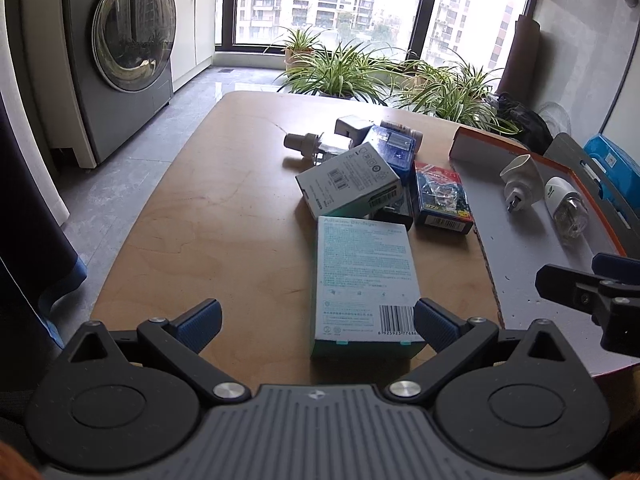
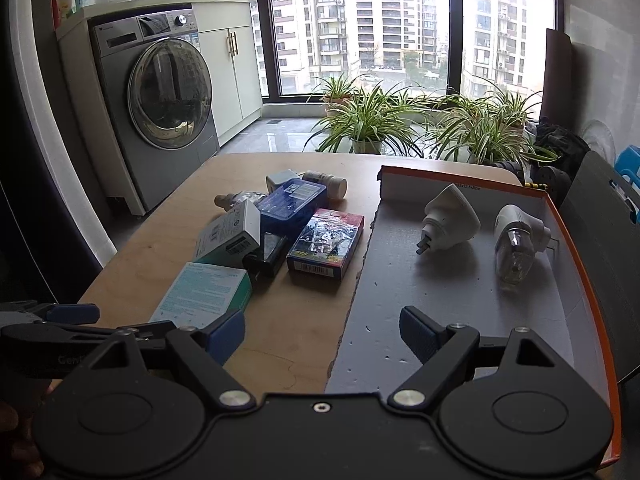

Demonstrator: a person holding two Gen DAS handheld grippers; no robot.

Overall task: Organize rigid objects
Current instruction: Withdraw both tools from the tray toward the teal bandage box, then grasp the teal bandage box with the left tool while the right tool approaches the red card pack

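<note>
A teal bandage box (image 1: 364, 284) lies on the wooden table (image 1: 224, 216), near my open left gripper (image 1: 318, 322); its right finger touches the box's near corner. Behind it lies a pile: a grey-white box (image 1: 348, 180), a blue case (image 1: 394, 146), a red-blue packet (image 1: 440, 196), a small bottle (image 1: 308, 145). An orange-rimmed grey tray (image 1: 516, 248) holds two white plug-in devices (image 1: 520, 178) (image 1: 564, 204). My right gripper (image 2: 322, 334) is open and empty over the tray's near left edge (image 2: 360, 320). The bandage box (image 2: 204, 294) and the plug-ins (image 2: 450, 218) (image 2: 516, 240) also show there.
A washing machine (image 1: 120, 40) stands on the left beyond the table. Potted plants (image 1: 348, 72) line the window behind the table. A grey board (image 2: 604, 240) and a blue stool (image 2: 628, 168) are to the right of the tray.
</note>
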